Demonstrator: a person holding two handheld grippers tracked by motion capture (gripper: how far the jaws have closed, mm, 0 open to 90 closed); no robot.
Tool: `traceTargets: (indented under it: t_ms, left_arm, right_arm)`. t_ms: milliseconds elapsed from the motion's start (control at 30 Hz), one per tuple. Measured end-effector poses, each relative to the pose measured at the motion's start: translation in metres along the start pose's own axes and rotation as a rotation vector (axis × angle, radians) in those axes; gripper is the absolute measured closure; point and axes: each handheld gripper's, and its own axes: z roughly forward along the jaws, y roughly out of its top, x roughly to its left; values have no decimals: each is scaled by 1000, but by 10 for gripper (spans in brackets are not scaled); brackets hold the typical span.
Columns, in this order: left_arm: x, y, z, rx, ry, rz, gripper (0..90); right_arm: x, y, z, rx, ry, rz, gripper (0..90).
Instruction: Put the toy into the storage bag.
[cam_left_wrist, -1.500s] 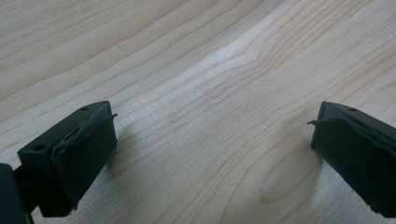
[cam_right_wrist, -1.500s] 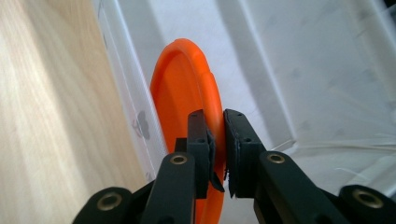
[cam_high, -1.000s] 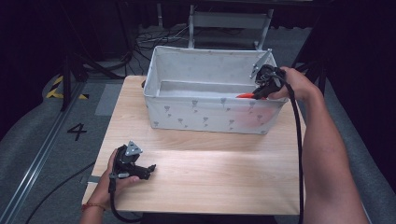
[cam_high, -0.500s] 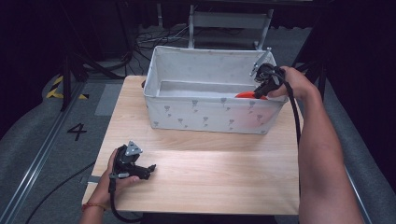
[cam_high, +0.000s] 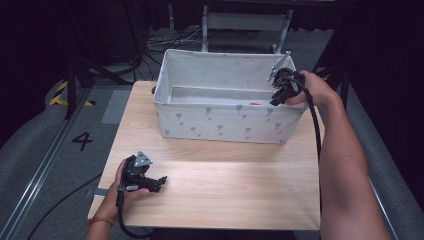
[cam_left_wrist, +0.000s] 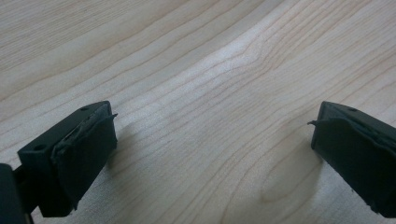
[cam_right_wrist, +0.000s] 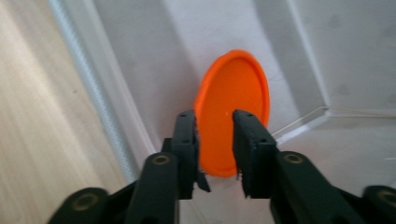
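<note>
Orange disc (cam_right_wrist: 233, 109): on edge inside fabric bin (cam_high: 220, 122), against its near wall. Right gripper (cam_right_wrist: 215, 140) fingers just opening, disc loose between. Lift straight clear. Left gripper (cam_high: 161, 181) released on desk (cam_high: 225, 190).

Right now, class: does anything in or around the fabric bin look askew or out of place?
Yes: the orange disc stands on edge against the wall of the bin rather than lying flat. The right gripper, its jaws just opening, straddles it. The left gripper rests open on the table.
</note>
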Motion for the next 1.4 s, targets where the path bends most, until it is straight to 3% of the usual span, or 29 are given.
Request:
traceTargets:
  t_ms: [167, 267, 400, 433, 567, 633, 733, 1000, 1400]
  left_arm:
    - [0, 0, 0, -1, 0, -1, 5]
    - [0, 0, 0, 0, -2, 0, 5]
    - [0, 0, 0, 0, -2, 0, 5]
    - [0, 0, 0, 0, -2, 0, 5]
    - [0, 0, 0, -1, 0, -2, 5]
    - [0, 0, 0, 0, 0, -4, 5]
    - [0, 0, 0, 1, 0, -5, 5]
    - [0, 0, 0, 1, 0, -5, 5]
    - [0, 0, 0, 1, 0, -5, 5]
  right_arm:
    - [-1, -4, -6, -81, -29, 46, 607]
    - [-3, -9, -8, -103, -64, 94, 535]
    - [-4, -14, -12, -138, -92, 124, 459]
    - [-3, -18, -16, -172, -110, 152, 400]
    - [-2, -24, -22, -237, -155, 200, 318]
    - [-2, -26, -24, -253, -172, 213, 317]
    - [0, -32, -33, -326, -203, 243, 283]
    - [6, -40, -43, -358, -273, 286, 239]
    - [19, -51, -51, -383, -284, 302, 259]
